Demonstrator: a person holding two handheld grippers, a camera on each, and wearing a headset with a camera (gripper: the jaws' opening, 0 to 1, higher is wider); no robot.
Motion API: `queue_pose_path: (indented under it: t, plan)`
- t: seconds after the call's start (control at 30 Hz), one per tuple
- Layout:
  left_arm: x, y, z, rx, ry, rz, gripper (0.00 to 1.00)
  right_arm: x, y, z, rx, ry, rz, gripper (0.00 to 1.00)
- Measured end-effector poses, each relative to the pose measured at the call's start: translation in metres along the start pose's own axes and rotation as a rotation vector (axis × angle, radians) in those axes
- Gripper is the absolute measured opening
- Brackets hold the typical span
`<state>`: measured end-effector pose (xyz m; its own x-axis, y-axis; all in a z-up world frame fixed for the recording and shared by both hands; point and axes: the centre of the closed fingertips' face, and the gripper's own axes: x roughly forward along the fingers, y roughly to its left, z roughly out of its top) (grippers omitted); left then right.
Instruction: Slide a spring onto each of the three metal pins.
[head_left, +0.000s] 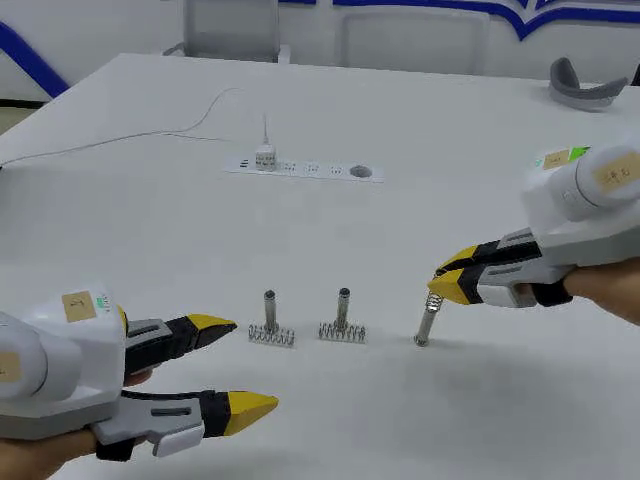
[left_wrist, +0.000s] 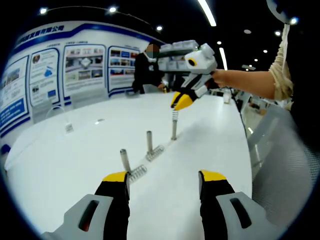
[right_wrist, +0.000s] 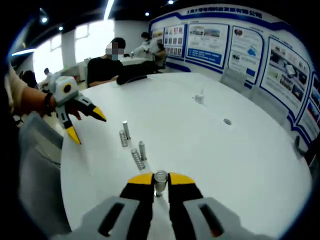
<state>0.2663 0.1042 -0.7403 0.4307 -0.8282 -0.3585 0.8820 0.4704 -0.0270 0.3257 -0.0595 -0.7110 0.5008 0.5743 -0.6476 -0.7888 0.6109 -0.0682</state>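
Note:
Three metal pins stand in a row on the white table (head_left: 150, 220). Left pin (head_left: 270, 309) has a spring (head_left: 272, 336) lying at its foot. Middle pin (head_left: 343, 305) has another spring (head_left: 342, 332) lying at its base. My right gripper (head_left: 447, 277) is shut on a third spring (head_left: 433, 301), which sits over the top of the tilted right pin (head_left: 425, 328). The right gripper view shows that spring (right_wrist: 160, 176) end-on between the jaws of the right gripper (right_wrist: 161, 179). My left gripper (head_left: 250, 365) hangs open in front of the left pin, holding nothing.
A white power strip (head_left: 300, 168) with a plugged adapter and cable lies at the table's middle back. A grey headset band (head_left: 585, 90) rests at the far right corner. People sit behind the table in the right gripper view.

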Motion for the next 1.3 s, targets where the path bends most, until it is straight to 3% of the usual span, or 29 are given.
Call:
queue_pose_path:
  t: [1.3]
  plan:
    - [-0.001,-0.004,0.001,0.002,0.009,-0.002,0.55,0.036,-0.01,-0.035,0.041,0.031,-0.023,0.12]
